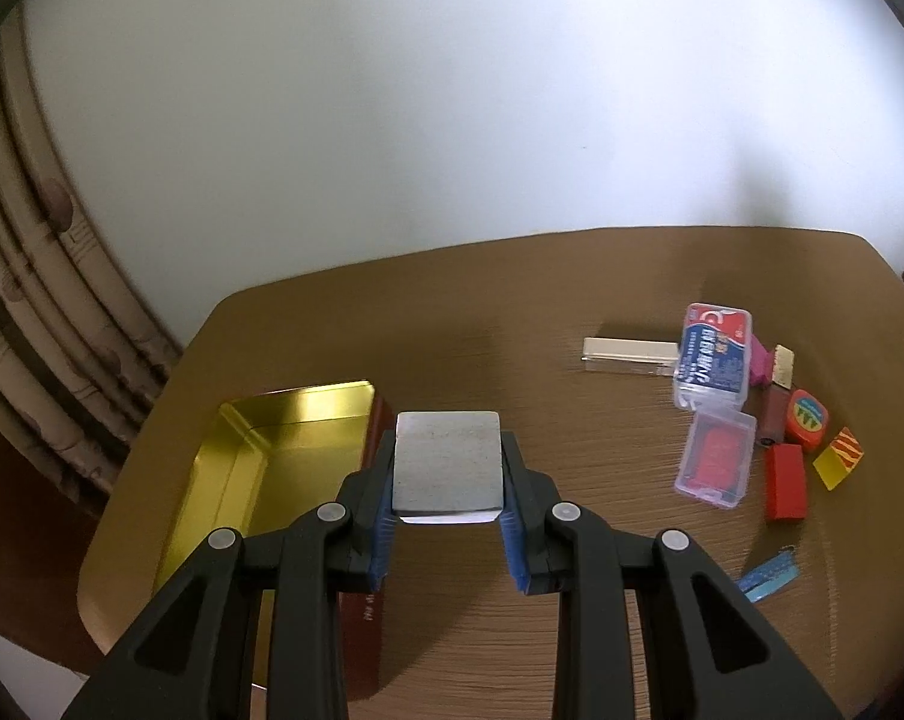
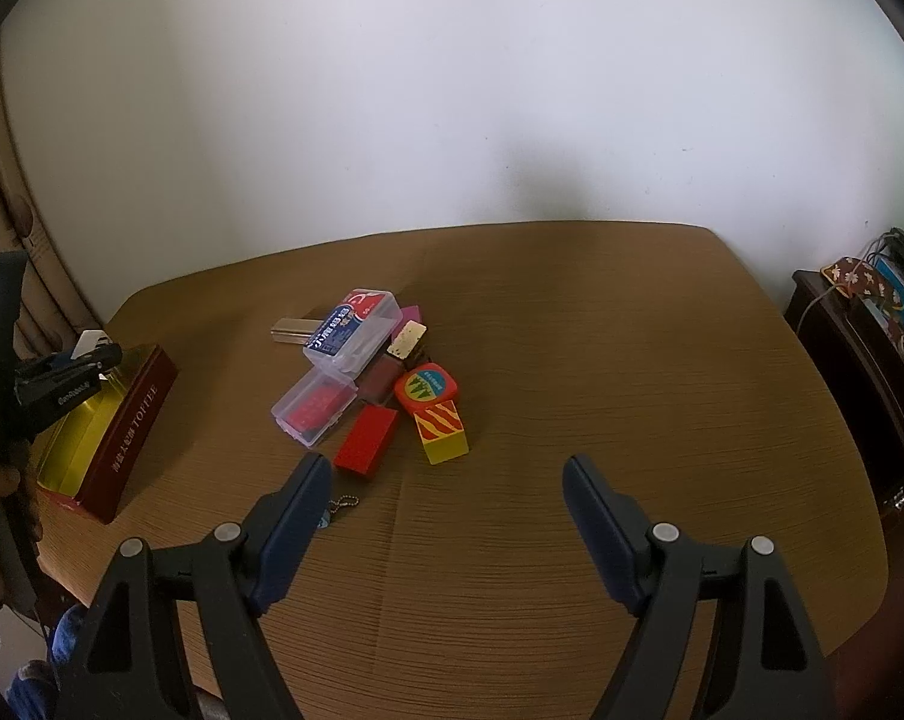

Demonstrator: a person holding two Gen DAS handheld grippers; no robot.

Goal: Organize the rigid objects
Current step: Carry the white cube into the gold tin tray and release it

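My left gripper [image 1: 448, 441] is shut on a flat grey rectangular block [image 1: 448, 459], which it holds above the table just right of an open tin [image 1: 284, 444]. The tin has a gold inside and dark red walls. From the right wrist view, the tin [image 2: 131, 420] sits at the table's left edge, with the left gripper [image 2: 62, 369] over it. My right gripper [image 2: 449, 480] hangs open over the table's near middle with nothing between its fingers. Just beyond it is a cluster: a labelled clear box [image 2: 356, 330], a small clear box [image 2: 314, 408], a red block [image 2: 365, 438] and a striped yellow block [image 2: 443, 429].
The cluster also holds an orange rounded piece [image 2: 426, 389], a brown block [image 2: 380, 375], a silver bar [image 2: 290, 330] and a blue tag on a ball chain [image 2: 332, 510]. A dark cabinet [image 2: 854, 372] stands right of the table. A white wall is behind it, and curtains are on the left.
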